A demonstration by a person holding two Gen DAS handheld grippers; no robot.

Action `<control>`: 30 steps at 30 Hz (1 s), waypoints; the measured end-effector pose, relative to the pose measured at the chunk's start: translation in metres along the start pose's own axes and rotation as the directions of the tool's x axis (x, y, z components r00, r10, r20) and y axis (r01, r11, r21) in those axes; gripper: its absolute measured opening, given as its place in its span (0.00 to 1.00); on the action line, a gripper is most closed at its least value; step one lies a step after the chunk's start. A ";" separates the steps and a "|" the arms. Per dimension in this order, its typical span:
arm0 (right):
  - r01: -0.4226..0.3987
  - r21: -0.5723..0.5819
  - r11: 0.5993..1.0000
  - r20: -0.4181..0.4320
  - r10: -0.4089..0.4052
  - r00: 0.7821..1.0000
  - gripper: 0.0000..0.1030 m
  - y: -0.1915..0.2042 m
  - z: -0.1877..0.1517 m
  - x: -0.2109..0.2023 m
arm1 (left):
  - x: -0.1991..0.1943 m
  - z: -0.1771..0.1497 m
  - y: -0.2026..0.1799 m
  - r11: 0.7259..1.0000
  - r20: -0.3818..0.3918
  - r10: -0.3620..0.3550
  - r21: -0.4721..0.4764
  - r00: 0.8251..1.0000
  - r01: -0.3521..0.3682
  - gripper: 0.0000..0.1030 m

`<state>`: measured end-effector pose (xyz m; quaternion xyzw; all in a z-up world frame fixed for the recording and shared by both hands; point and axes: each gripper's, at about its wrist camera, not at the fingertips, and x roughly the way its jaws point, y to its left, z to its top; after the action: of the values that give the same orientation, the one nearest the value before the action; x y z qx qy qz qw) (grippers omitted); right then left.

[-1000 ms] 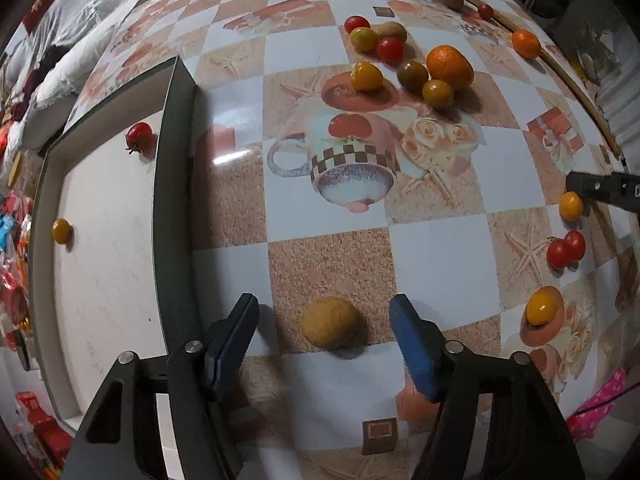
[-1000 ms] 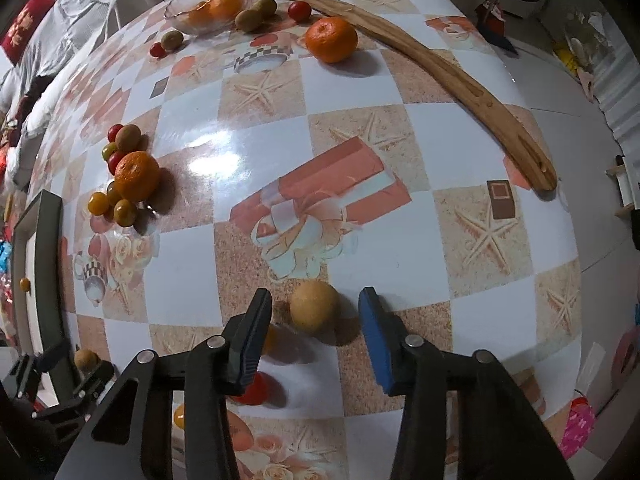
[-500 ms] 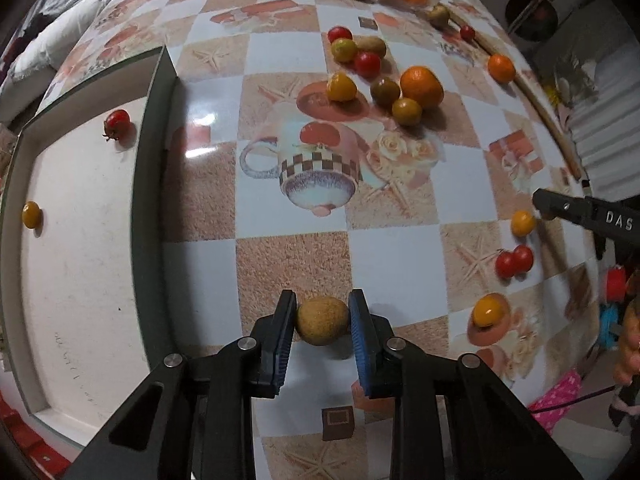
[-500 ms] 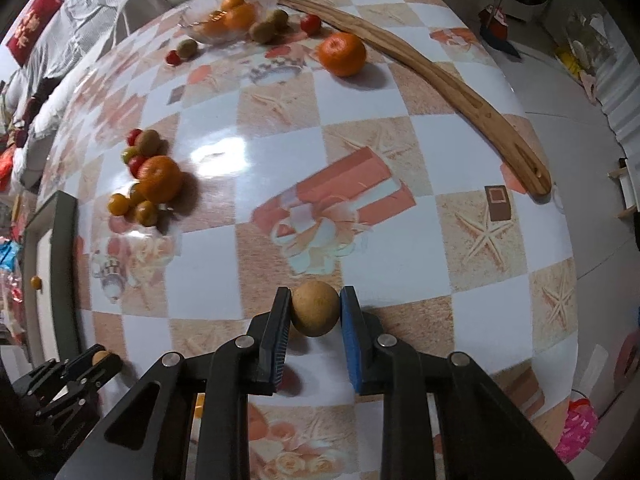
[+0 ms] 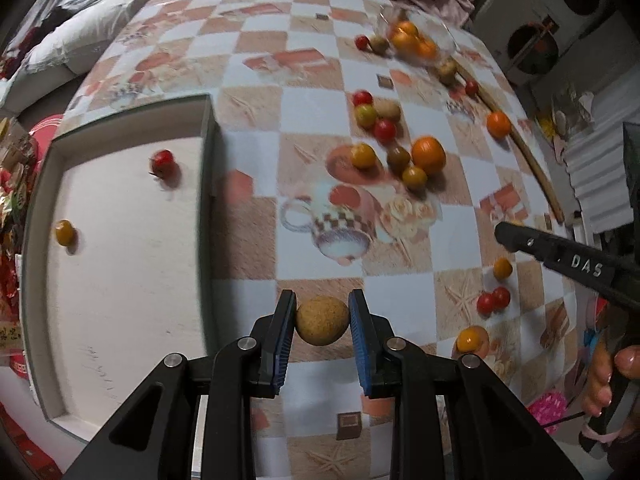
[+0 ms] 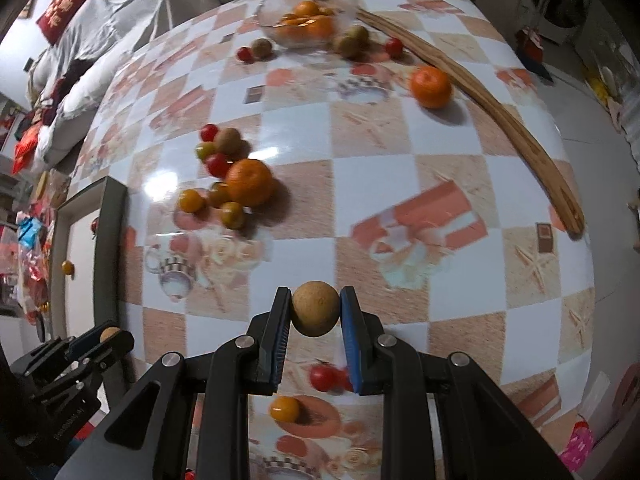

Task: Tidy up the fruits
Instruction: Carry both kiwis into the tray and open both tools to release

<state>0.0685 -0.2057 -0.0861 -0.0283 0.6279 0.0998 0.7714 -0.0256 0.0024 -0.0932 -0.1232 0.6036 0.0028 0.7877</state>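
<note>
My left gripper (image 5: 322,322) is shut on a round tan fruit (image 5: 322,320) and holds it above the table, just right of the white tray (image 5: 120,264). The tray holds a red tomato (image 5: 162,162) and a yellow tomato (image 5: 64,232). My right gripper (image 6: 315,314) is shut on a second tan fruit (image 6: 315,314), lifted over the table's near edge. The left gripper with its fruit also shows in the right wrist view (image 6: 108,336). A cluster of an orange (image 6: 249,182) and small tomatoes lies mid-table.
A glass bowl (image 6: 308,20) of oranges stands at the far edge, with loose fruit around it. A lone orange (image 6: 431,86) lies beside a long curved wooden stick (image 6: 500,116). Red tomatoes (image 6: 328,376) and a yellow one (image 6: 285,408) lie under the right gripper.
Both grippers closed on their tan fruits and lifted them off the table. The left gripper moved toward the tray.
</note>
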 end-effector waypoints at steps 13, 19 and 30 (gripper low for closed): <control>-0.058 -0.151 0.987 -0.021 0.056 0.998 0.26 0.085 0.015 0.010 | -0.021 0.005 0.063 0.989 0.063 0.056 -0.141 0.996 -0.047 0.28; -0.098 -0.229 0.968 -0.035 0.093 0.995 0.26 0.134 0.021 0.016 | -0.030 0.002 0.102 0.974 0.085 0.101 -0.212 0.991 -0.081 0.28; -0.173 -0.361 0.916 -0.084 0.153 0.985 0.26 0.224 0.021 0.035 | -0.025 -0.012 0.169 0.937 0.076 0.195 -0.310 0.978 -0.162 0.28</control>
<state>0.0532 0.0207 -0.0975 -0.1220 0.6189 0.2783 0.7243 -0.0700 0.1675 -0.1044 -0.1863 0.5623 0.1730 0.7869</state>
